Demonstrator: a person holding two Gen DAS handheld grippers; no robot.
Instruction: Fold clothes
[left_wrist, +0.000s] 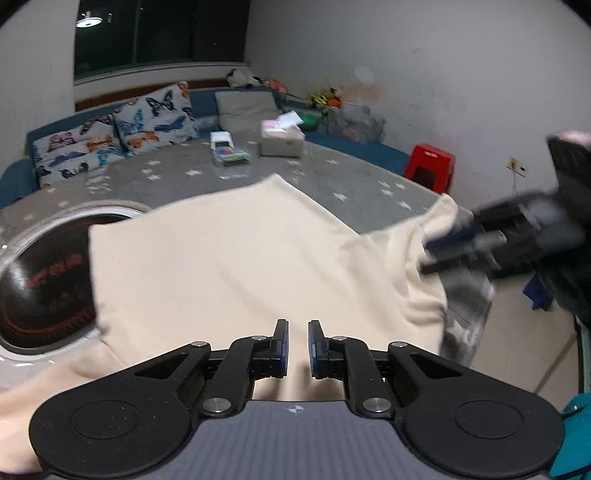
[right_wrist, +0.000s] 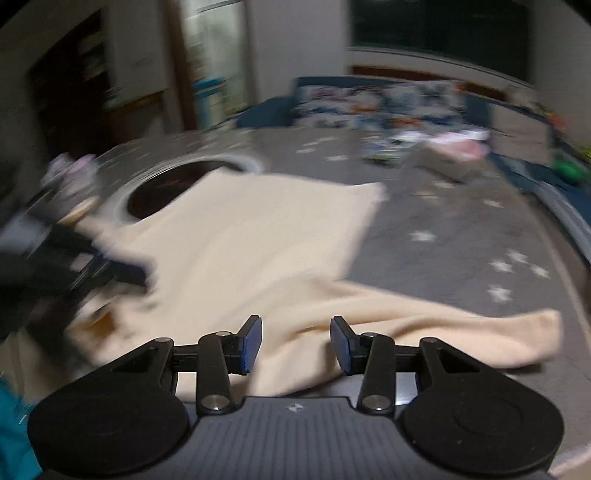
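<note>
Fingers of the left gripper (left_wrist: 298, 345) are being held slightly apart above the near part of the cream garment (left_wrist: 236, 258), nothing visibly pinched between the blue pads; fingers of the right gripper (right_wrist: 295, 345) are being held wider apart over a bunched fold of the same cloth, likewise grasping nothing.

The cream garment (right_wrist: 258, 236) is being spread over the near part of the table (left_wrist: 332, 173), which is covered in grey star-print cloth. Its body is lying fairly flat, its far edge straight, while a sleeve (right_wrist: 509, 339) is trailing toward the near right edge, rumpled. A round dark inset (left_wrist: 44, 280) in the table is being partly covered by the garment's left side.

Progress is judged as early to middling: the body is being laid out, yet no clear finished fold is being shown, and the loose sleeve is yet to be tucked in. Heavy blur is hiding finer detail.

Beyond, a tissue box (left_wrist: 281, 142) and a small packet (left_wrist: 229, 153) are sitting near the far edge.
</note>
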